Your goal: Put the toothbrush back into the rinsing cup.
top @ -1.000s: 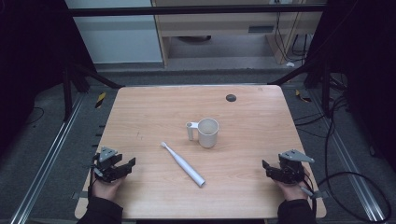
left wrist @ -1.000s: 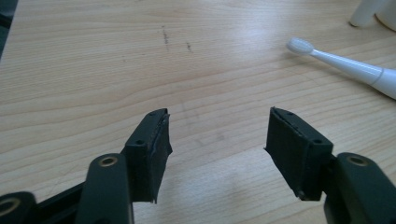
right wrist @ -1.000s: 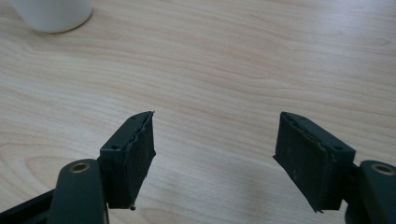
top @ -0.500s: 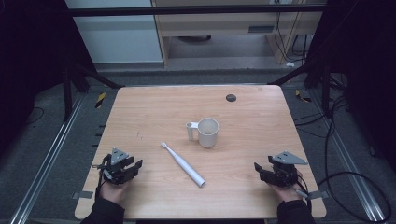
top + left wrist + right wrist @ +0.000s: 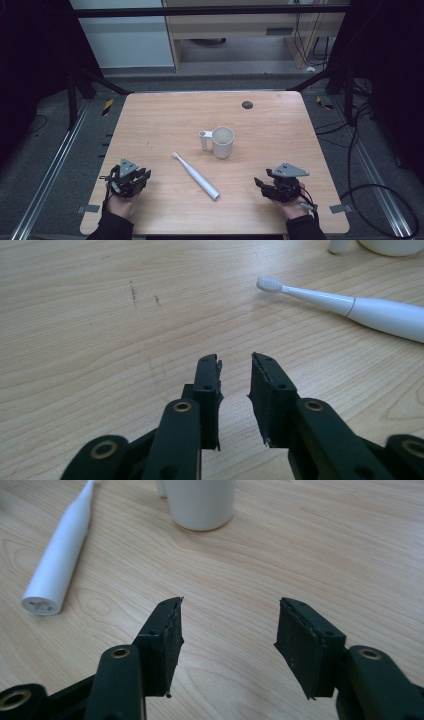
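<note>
Both grippers empty, jaws just been closing: left gripper [image 5: 235, 385] narrow, right gripper [image 5: 227, 630] wider. Approach white plastic electric toothbrush [image 5: 196, 175] squarely, mid-handle.

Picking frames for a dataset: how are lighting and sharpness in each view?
High view: table evenly lit, surroundings very dark, slightly soft. Left gripper view: toothbrush sharp, near jaws a bit soft, no glare. Right gripper view: cup bright but not blown out, faint shadow beneath it.
</note>
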`<action>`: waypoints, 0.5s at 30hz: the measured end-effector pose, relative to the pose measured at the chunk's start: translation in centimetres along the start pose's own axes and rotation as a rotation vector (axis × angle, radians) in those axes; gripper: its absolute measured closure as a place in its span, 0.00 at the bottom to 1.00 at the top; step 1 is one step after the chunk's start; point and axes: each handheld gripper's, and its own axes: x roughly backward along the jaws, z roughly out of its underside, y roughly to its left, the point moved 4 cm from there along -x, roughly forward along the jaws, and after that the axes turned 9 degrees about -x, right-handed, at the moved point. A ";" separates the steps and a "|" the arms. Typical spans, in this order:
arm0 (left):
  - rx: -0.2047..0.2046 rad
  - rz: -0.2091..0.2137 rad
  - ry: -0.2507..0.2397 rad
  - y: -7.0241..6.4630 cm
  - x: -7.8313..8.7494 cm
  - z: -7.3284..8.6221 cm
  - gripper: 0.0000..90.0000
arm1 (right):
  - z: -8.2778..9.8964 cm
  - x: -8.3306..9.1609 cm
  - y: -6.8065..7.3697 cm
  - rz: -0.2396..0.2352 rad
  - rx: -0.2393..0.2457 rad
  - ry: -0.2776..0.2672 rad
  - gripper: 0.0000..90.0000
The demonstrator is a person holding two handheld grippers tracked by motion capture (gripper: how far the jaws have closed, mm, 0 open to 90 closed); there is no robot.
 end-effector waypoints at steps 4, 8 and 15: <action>-0.005 0.007 0.002 -0.2 -0.1 -0.1 0.87 | -0.4 -0.4 0.8 -0.028 0.002 -0.004 0.51; -0.016 0.028 0.007 -0.6 -0.4 -0.2 0.93 | -0.7 -0.9 1.6 -0.050 0.012 -0.002 0.54; -0.038 0.077 0.013 -1.8 -1.2 -0.7 0.98 | -1.2 -2.1 3.6 -0.108 0.037 0.009 0.61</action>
